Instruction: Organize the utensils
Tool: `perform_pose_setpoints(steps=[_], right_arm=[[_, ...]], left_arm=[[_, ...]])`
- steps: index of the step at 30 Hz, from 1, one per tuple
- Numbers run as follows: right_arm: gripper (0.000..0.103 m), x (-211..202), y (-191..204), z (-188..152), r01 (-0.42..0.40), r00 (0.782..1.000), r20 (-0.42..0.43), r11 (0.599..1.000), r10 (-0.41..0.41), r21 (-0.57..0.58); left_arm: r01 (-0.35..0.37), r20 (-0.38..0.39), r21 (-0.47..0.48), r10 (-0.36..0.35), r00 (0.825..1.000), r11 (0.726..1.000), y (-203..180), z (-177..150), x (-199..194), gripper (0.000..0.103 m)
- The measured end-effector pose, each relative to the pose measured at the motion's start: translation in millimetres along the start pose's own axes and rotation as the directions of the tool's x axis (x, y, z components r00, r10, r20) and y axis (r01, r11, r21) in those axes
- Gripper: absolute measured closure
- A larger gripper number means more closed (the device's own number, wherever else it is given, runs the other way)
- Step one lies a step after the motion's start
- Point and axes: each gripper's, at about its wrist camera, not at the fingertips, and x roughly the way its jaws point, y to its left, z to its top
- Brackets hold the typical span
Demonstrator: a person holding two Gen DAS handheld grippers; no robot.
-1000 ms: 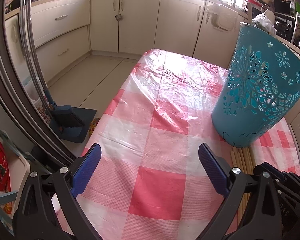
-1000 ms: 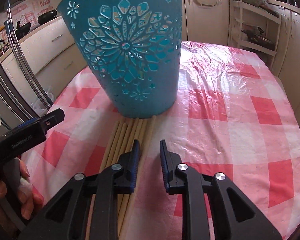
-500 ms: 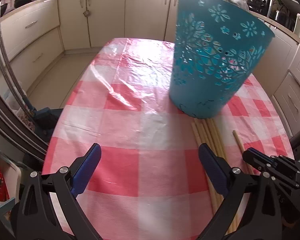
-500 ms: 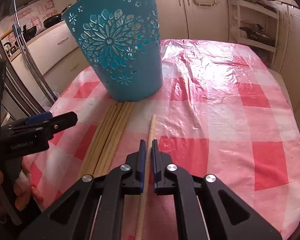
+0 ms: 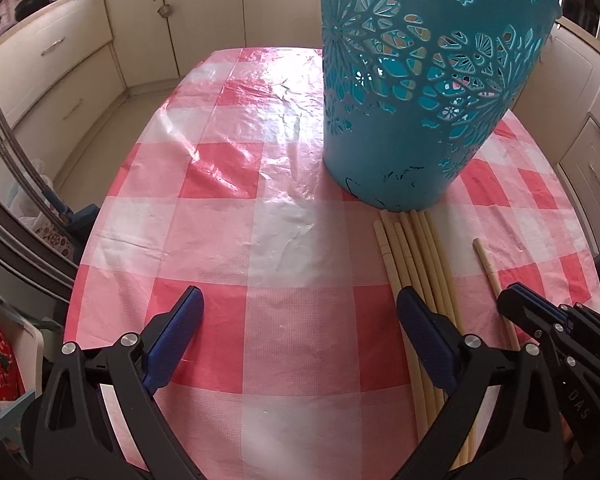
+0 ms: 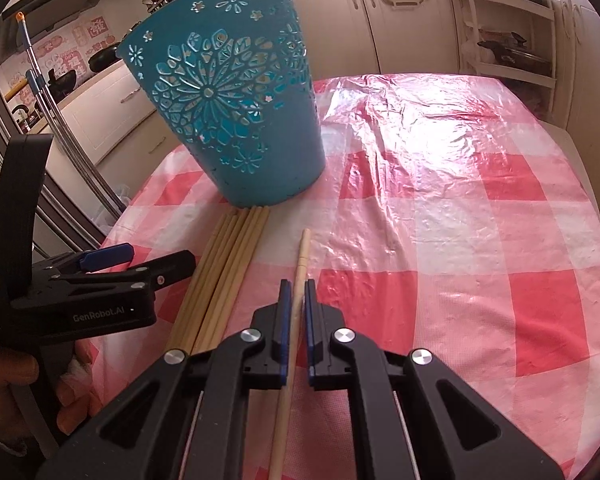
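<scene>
A teal perforated basket point(image 5: 428, 80) stands upright on the pink checked tablecloth; it also shows in the right wrist view point(image 6: 236, 116). Several pale wooden chopsticks point(image 5: 412, 264) lie side by side in front of it, also seen in the right wrist view point(image 6: 228, 264). My right gripper point(image 6: 296, 292) is shut on a single chopstick point(image 6: 302, 256), apart from the bundle, to its right. That chopstick point(image 5: 486, 258) and the right gripper point(image 5: 516, 300) show in the left wrist view. My left gripper point(image 5: 300, 312) is open and empty, above the cloth left of the bundle; it also shows in the right wrist view point(image 6: 136, 256).
The table point(image 6: 500, 240) has rounded edges that drop to the kitchen floor on the left. Cream cabinets point(image 5: 140, 20) run along the back and sides. A metal pole point(image 6: 60, 120) stands at the left.
My right gripper closed on one chopstick and drew it away from the bundle to the right. My left gripper swung right and closer to the basket, staying open.
</scene>
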Motion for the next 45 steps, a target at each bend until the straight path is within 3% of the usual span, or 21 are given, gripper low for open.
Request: perform_pose_setpoints(steps=[10, 23, 32, 35, 40, 45], right_arm=[[0.096, 0, 0, 0, -0.001, 1.000, 0.000, 1.000, 0.001, 0.000], [0.095, 0, 0, 0, -0.006, 1.000, -0.001, 1.000, 0.006, 0.002], [0.095, 0, 0, 0, -0.008, 1.000, -0.001, 1.000, 0.008, 0.003], [0.095, 0, 0, -1, -0.007, 1.000, -0.001, 1.000, 0.007, 0.004], [0.095, 0, -1, -1, -0.012, 1.000, -0.003, 1.000, 0.012, 0.007], [0.095, 1, -3, 0, -0.018, 1.000, -0.003, 1.000, 0.018, 0.011]], left_arm=[[-0.001, -0.005, 0.027, 0.001, 1.000, 1.000, -11, 0, 0, 0.010], [0.011, -0.034, 0.019, -0.010, 0.999, 1.000, -16, 5, 3, 0.018], [-0.019, -0.032, 0.057, 0.021, 0.999, 0.998, -16, 4, 4, 0.023], [-0.005, -0.023, 0.081, 0.007, 1.000, 0.997, -19, 5, 2, 0.039], [0.055, -0.032, 0.142, -0.051, 0.998, 0.988, -24, 11, 1, 0.087], [0.126, -0.079, 0.101, -0.118, 0.990, 0.987, -9, 16, 3, 0.097]])
